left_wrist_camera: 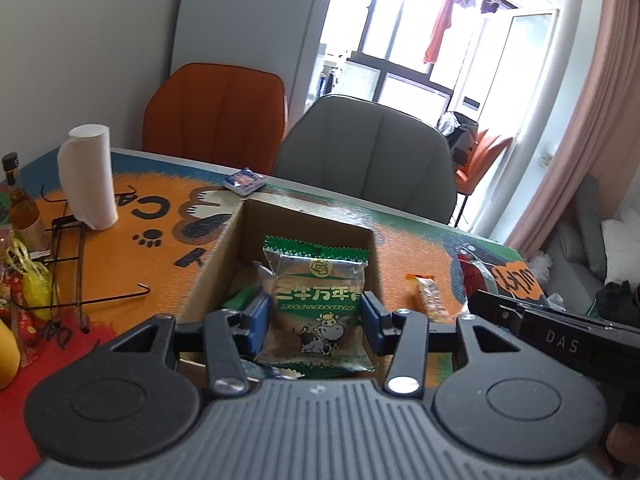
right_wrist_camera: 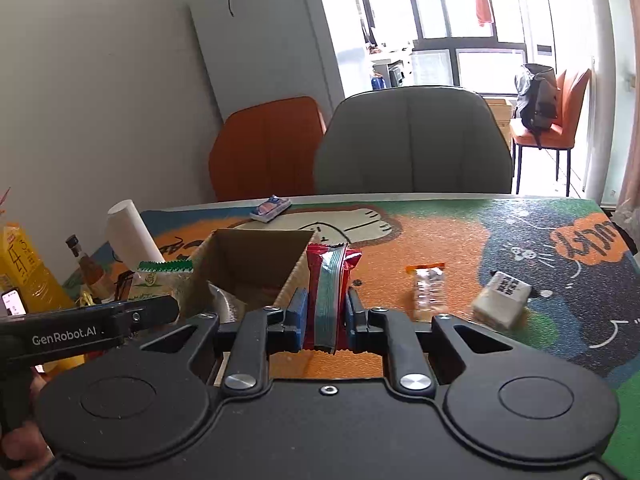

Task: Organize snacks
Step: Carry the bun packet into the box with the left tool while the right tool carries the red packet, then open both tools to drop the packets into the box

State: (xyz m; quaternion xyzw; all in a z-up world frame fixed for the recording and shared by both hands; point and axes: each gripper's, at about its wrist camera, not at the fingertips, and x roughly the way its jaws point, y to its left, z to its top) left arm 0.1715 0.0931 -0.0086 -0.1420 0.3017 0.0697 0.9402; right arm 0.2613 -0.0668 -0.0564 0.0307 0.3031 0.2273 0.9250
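the left gripper (left_wrist_camera: pixel 314 322) is clamped on a green snack packet (left_wrist_camera: pixel 318 304), its blue pads pressing the packet's two side edges. the packet stands upright with its long axis vertical, printed face toward the camera, crimped top edge up and the cartoon cow near the bottom. it is held over the open cardboard box (left_wrist_camera: pixel 224 256), and other wrapped pieces lie inside the box below and behind it.

the right gripper (right_wrist_camera: pixel 326 314) is closed on a red snack packet (right_wrist_camera: pixel 330 280) with a teal stripe. this packet is held edge-on, long axis running up and away from the camera, its crimped top flaring above the pads. it sits just to the right of the box's near right corner, above the orange table mat (right_wrist_camera: pixel 460 240).

on the mat to the right lie a small clear candy (right_wrist_camera: pixel 429 290) with orange ends, long axis pointing away, and a white wrapped block (right_wrist_camera: pixel 502 300), tilted. a blue packet (right_wrist_camera: pixel 270 205) rests near the table's far edge. a paper towel roll (left_wrist_camera: pixel 88 176) stands upright left of the box.
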